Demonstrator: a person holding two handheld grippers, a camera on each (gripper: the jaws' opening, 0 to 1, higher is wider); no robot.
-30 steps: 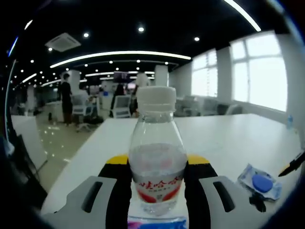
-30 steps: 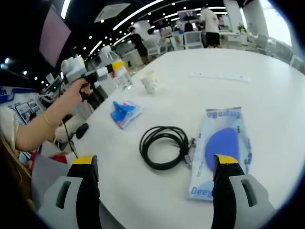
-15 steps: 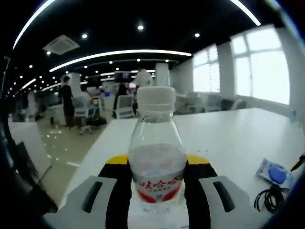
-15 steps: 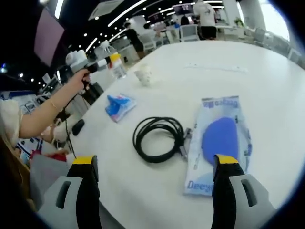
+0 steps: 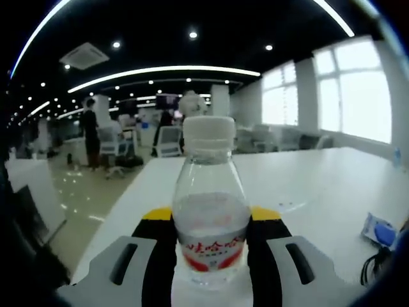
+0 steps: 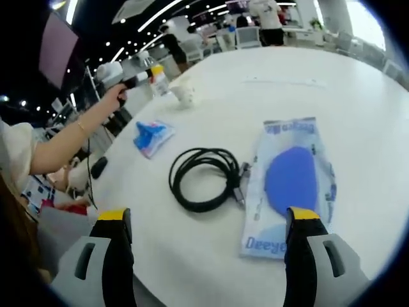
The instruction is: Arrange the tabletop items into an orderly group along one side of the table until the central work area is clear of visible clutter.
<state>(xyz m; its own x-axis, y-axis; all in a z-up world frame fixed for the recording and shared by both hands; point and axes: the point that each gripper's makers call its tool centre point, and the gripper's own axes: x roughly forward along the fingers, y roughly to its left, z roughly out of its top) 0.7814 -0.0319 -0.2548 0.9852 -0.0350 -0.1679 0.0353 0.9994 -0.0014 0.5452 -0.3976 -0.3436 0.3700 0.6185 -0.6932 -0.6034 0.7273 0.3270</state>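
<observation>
Clear plastic bottle [image 5: 211, 217] clamped; coiled black cable [image 6: 203, 177] on table.

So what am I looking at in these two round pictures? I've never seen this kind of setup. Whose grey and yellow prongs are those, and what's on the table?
No robot here: a person holds a handheld two-jaw tool in each hand, and a fisheye camera rides on each, looking out along its jaws.

In the left gripper view, the left tool is shut on a water bottle with a white cap. The right gripper view shows the same tool from afar, in the person's hand at the table's far edge.

The right tool hangs open above the white table, holding nothing. Below it lie a coiled black cable, a clear packet with a blue item inside, a small blue packet and a small white cup.
</observation>
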